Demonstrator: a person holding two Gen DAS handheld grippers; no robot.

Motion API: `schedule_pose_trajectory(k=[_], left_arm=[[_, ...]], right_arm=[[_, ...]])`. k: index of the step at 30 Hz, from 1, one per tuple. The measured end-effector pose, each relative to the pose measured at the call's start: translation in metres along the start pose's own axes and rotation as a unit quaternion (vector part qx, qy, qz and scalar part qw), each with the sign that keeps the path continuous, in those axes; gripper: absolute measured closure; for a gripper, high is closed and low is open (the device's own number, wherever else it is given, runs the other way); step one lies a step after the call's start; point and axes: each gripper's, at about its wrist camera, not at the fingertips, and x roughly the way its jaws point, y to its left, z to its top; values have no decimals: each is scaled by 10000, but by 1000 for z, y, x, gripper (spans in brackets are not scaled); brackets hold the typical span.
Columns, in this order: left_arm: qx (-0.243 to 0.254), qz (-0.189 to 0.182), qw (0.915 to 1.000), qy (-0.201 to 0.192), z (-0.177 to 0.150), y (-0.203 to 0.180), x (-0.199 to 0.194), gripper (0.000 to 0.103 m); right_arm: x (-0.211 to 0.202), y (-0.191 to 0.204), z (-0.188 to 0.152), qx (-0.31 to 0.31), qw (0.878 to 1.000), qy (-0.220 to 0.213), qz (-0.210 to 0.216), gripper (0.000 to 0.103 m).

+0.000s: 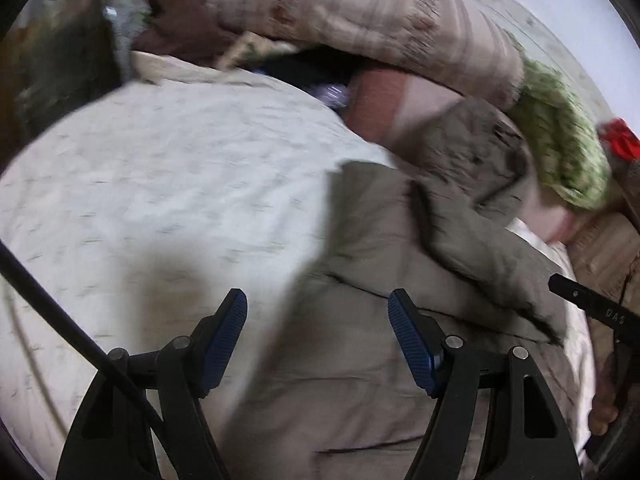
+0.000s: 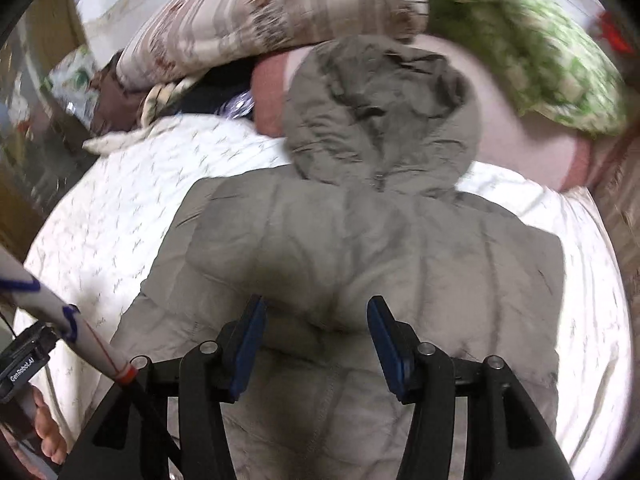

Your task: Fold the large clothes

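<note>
A grey hooded puffer jacket (image 2: 360,248) lies flat on the white bedspread (image 2: 120,216), its hood (image 2: 380,108) pointing to the far pillows. My right gripper (image 2: 316,340) is open and empty, just above the jacket's middle. In the left wrist view the jacket (image 1: 380,300) fills the lower right, with a sleeve or flap folded across it. My left gripper (image 1: 318,340) is open and empty, over the jacket's left edge where it meets the bedspread (image 1: 160,184).
Piled bedding lies at the far end of the bed: a striped beige quilt (image 2: 272,12), a green patterned pillow (image 2: 520,52) and a pink pillow (image 2: 520,120). The other gripper's body (image 1: 600,312) shows at the right. Dark furniture (image 1: 52,72) stands at the left.
</note>
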Motion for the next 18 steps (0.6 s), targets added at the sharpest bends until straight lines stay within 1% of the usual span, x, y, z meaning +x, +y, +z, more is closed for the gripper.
schedule_pose_trajectory(k=[2,5,7,9,11,12,13,14,15,16,18], left_arm=[[50,-272,9994,198,7,-15,9,31],[264,-516,9971,483,27,-44,35,31],[308,-530,9958,677,38,-60,60,31],[370,-500,9944,856,49,-75,87,31],[419,-550,9925,1009,57,-92,112,31],[477,-571,9915,1070,60,-101,123,35],[550,-554,9904,1143,61,-108,132,57],[649,-472,9881,1311,59,-115,142,69],[740,-181,9861,1476,58,-123,151,71],[789,-50,9865,1436,60,-126,152,79],[980,39,9881,1184,64,-132,137,84]], right_arm=[[-12,-25,-8,141,9998,-117,-115,46],[-23,-61,-24,294,9985,-242,-402,45],[-28,-86,-32,477,9975,-242,-457,45],[-29,-115,-41,746,9961,-202,-428,45],[-30,-145,-50,1039,9936,-170,-398,45],[-30,-154,-53,1131,9926,-169,-402,45],[-32,-167,-57,1261,9910,-185,-416,45],[-32,-180,-63,1387,9891,-204,-449,45],[-33,-190,-67,1488,9875,-218,-482,45],[-32,-196,-69,1533,9867,-226,-495,45],[-32,-208,-72,1603,9855,-245,-493,45]])
